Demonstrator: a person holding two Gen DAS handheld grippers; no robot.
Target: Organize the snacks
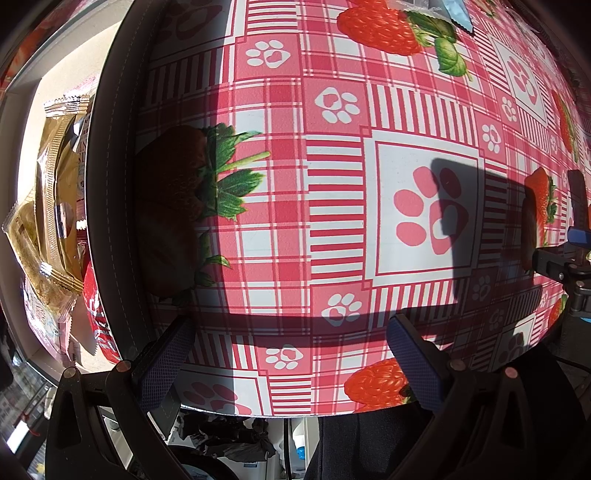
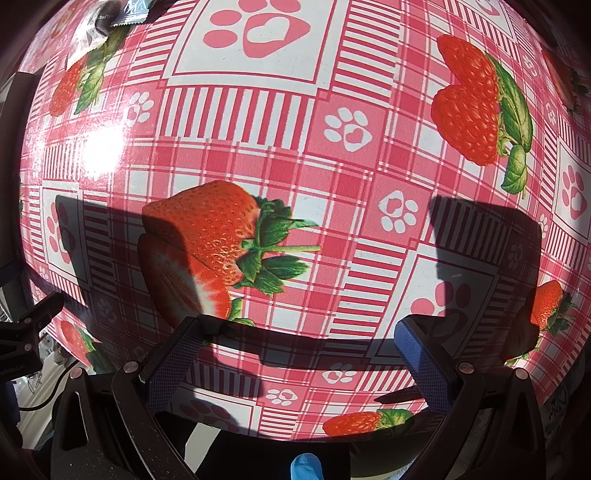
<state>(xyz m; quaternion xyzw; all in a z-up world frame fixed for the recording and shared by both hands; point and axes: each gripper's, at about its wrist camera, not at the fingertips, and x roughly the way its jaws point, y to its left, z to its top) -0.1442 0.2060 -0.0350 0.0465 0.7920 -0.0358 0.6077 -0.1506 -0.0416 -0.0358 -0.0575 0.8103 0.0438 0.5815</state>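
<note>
In the left wrist view, a dark-rimmed box (image 1: 107, 192) at the left holds several snack packets: gold-wrapped ones (image 1: 55, 206) and a red one (image 1: 96, 314). My left gripper (image 1: 291, 354) is open and empty above the table's near edge, right of the box. A blue packet (image 1: 458, 14) lies at the far top edge. In the right wrist view, my right gripper (image 2: 299, 354) is open and empty above the tablecloth. A silvery packet (image 2: 135, 11) and a clear-and-dark wrapper (image 2: 88, 33) lie at the far top left. The right gripper also shows in the left wrist view (image 1: 569, 258).
The table is covered by a pink checked cloth (image 1: 332, 206) with strawberry and paw prints. Its near edge (image 1: 295, 415) runs just under the left gripper. The left gripper's body shows at the left edge of the right wrist view (image 2: 22, 343).
</note>
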